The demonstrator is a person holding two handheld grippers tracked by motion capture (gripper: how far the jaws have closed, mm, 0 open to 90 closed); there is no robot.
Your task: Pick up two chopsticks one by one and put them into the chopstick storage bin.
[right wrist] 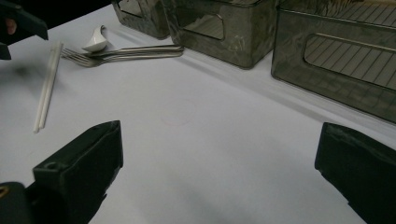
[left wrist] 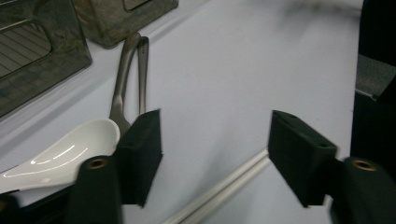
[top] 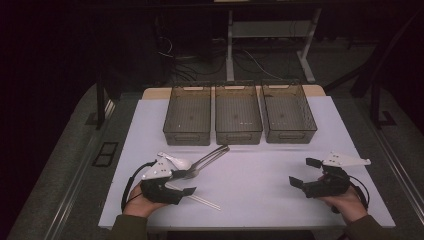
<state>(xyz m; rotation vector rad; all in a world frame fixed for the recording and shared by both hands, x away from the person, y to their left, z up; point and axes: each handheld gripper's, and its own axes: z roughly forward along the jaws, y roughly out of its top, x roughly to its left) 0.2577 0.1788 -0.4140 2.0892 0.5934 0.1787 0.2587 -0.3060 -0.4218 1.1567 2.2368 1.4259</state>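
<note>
White table lies bare between both open, empty tongs, left and right.

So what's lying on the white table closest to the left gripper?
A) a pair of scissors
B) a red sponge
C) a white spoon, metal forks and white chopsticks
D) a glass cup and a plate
C: beside the left gripper lie a white spoon, two metal forks and a pair of white chopsticks, all loose on the table in front of the three baskets.
</note>
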